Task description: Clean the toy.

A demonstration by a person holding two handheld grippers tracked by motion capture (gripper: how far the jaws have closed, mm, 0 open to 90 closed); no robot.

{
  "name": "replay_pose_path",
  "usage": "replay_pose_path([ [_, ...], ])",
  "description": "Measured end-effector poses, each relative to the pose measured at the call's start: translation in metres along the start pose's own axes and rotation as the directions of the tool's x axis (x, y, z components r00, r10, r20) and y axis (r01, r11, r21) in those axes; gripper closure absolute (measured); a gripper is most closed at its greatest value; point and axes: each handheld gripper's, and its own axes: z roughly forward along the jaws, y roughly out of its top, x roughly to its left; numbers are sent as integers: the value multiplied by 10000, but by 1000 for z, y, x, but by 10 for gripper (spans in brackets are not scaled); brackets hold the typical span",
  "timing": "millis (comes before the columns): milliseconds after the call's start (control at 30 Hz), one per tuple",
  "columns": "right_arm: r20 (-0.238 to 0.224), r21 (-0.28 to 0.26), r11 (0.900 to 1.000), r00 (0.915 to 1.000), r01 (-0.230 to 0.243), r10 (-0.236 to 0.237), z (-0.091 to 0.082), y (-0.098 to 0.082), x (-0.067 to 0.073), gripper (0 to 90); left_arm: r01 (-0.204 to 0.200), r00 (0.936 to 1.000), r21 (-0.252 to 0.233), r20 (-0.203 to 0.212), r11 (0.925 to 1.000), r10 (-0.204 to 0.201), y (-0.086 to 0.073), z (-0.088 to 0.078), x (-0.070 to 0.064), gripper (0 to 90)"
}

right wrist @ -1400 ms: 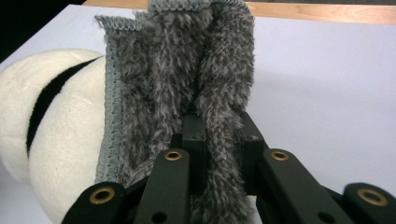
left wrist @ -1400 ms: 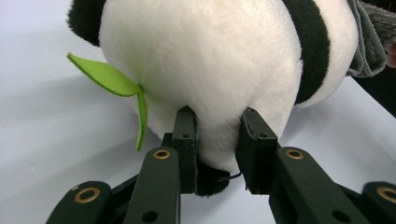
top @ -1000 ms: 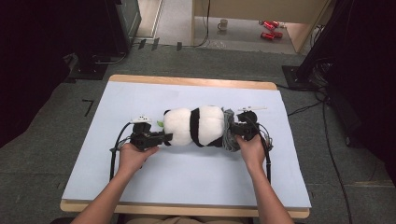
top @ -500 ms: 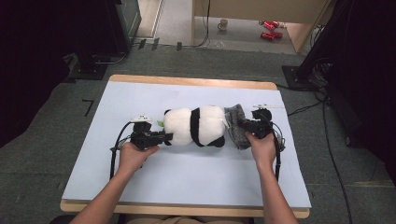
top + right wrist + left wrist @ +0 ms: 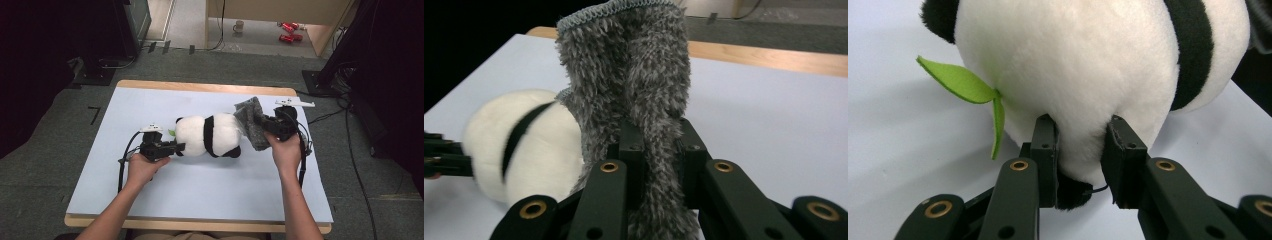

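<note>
Room: grey carpet floor (image 5: 60,165) with dark equipment at both sides; a mug (image 5: 239,25) and red cans (image 5: 288,31) lie on the floor beyond the table.
Table: a wooden table (image 5: 200,87) covered by a pale blue mat (image 5: 200,185); the person's forearms come in from the near edge.
Panda toy: a black-and-white stuffed panda (image 5: 209,135) lies on its side in the middle of the mat, with a green felt leaf (image 5: 955,80) sticking out near its left end.
Grey cloth: a fuzzy grey cloth (image 5: 252,123), shaped like a small sleeve or pouch with a stitched rim (image 5: 614,9), touches the panda's right end; whether any part of the toy sits inside it cannot be told.
Left gripper: the left gripper (image 5: 176,148) lies low over the mat, its jaws pinching the white plush at the panda's left end (image 5: 1080,155).
Right gripper: the right gripper (image 5: 264,122) is raised off the mat, its jaws clamped tight on the grey cloth (image 5: 656,150), which stands up between them.
</note>
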Motion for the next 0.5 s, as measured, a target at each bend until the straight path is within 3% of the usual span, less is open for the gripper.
replay_pose_path([
  [200, -734, -115, 9985, 9958, 533, -540, -3, 13, 27, 789, -46, 9999, 61, -107, 10000, 47, -3, -1, -3, 700],
  [367, -1644, -282, 9971, 9836, 701, -738, -2, 20, 47, 788, -67, 9999, 91, -118, 9999, 68, -5, -2, -3, 699],
  [500, -1661, 17, 9970, 9832, 769, -756, 10, 16, 49, 787, -27, 9999, 77, -101, 10000, 27, -6, -2, -3, 699],
])
